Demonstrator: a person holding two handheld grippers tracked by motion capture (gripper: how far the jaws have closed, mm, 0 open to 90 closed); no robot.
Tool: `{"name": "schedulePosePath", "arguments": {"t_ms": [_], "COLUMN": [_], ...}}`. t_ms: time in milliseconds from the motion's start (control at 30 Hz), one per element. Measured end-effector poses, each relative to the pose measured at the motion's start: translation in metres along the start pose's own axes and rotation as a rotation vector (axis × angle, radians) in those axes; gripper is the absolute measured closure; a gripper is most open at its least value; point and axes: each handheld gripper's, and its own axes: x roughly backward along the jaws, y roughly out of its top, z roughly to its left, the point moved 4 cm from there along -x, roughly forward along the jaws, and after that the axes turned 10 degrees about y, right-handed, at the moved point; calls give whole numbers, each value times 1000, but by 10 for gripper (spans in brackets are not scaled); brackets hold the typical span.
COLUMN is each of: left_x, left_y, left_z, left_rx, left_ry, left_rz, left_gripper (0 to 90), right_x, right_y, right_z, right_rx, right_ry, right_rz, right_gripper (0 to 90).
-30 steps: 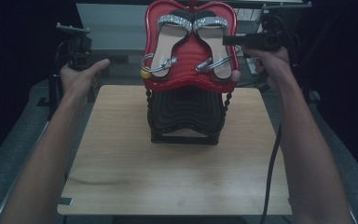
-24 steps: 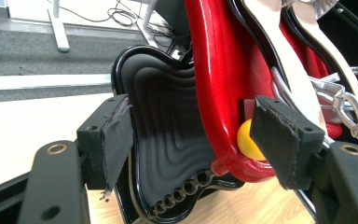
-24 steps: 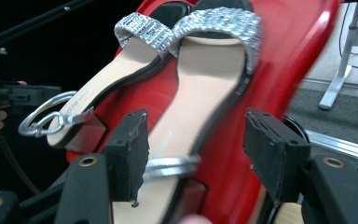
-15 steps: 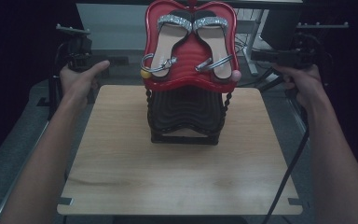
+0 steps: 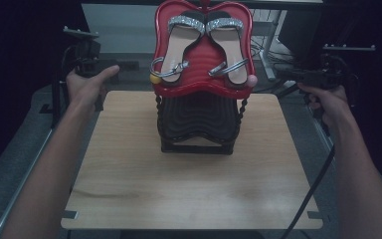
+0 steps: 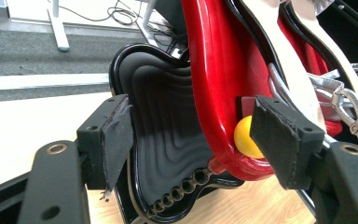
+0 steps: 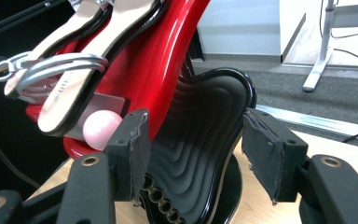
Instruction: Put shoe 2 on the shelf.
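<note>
Two pairs of black padded jaws are held wide apart with nothing between them: the left gripper (image 6: 191, 140) and the right gripper (image 7: 193, 151), each aimed at a side of the glossy red curvy-edged shoe tray (image 5: 204, 74). In the high view the left gripper (image 5: 87, 55) is held beyond the left edge of the pale wooden tabletop (image 5: 194, 189) and the right gripper (image 5: 323, 74) beyond its right edge, both clear of the stand. A pair of tan flat sandals with glittery silver straps (image 5: 204, 47) is laid on the tilted red tray, which is carried above a ribbed black tray of the same shape (image 5: 199, 119). A small yellow ball (image 6: 247, 137) is seen at the red tray's lower left corner, partly hidden by a jaw pad, and a pale pink ball (image 7: 101, 129) at its lower right. The sandals' toe ends are cut off in both gripper views.
</note>
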Motion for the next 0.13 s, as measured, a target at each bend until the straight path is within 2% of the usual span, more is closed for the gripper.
{"name": "schedulePosePath", "arguments": {"t_ms": [133], "left_x": [1], "left_y": [0], "left_z": [-1], "left_rx": [3], "left_ry": [-5], "left_rz": [-9], "left_gripper": [297], "right_x": [3], "right_y": [1], "right_z": [5], "right_rx": [22], "right_ry": [4], "right_rz": [-9], "right_gripper": [398]}}
